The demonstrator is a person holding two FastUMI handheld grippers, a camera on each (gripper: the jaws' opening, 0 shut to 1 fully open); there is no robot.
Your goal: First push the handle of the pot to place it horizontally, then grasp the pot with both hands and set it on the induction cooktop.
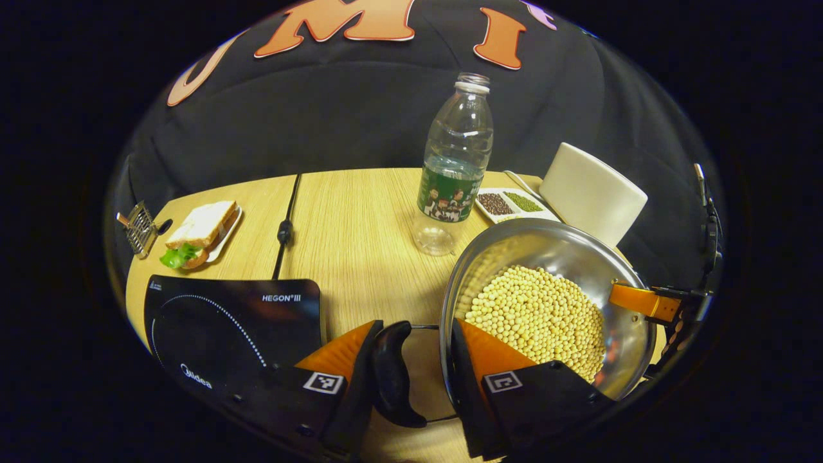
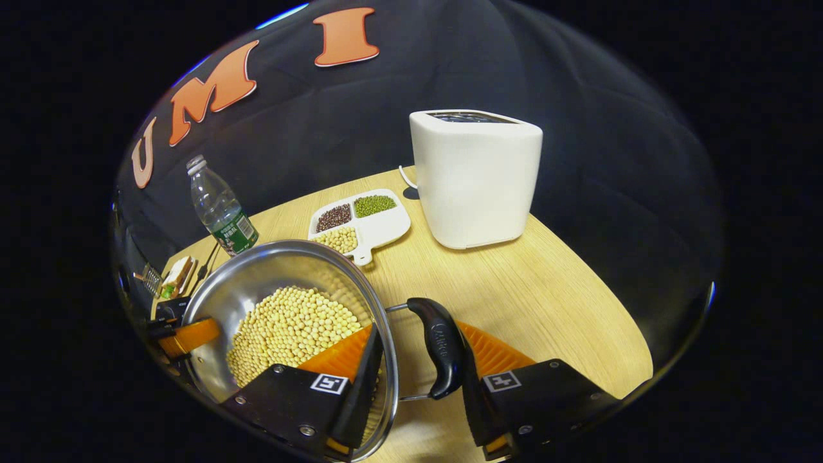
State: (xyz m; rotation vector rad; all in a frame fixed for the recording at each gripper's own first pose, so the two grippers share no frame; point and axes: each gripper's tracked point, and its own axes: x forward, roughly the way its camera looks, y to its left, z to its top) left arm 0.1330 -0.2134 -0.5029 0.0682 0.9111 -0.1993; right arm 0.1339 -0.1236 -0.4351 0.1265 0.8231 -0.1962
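Left gripper straddles the pot's near rim: one finger sits inside the steel bowl against the soybeans, the other outside beyond the black side handle, which lies in the gap between them. Its jaws are partly spread; whether both press on anything I cannot tell. Right gripper stands the same way at the opposite side, one finger inside the pot, the other outside the second black handle, with the handle and rim between; its hold I cannot tell either. The pot lies on the wooden tabletop just beside the black induction cooktop, which lies at the tabletop's near edge. Beyond the pot stand a plastic water bottle, a divided dish of beans and a white toaster
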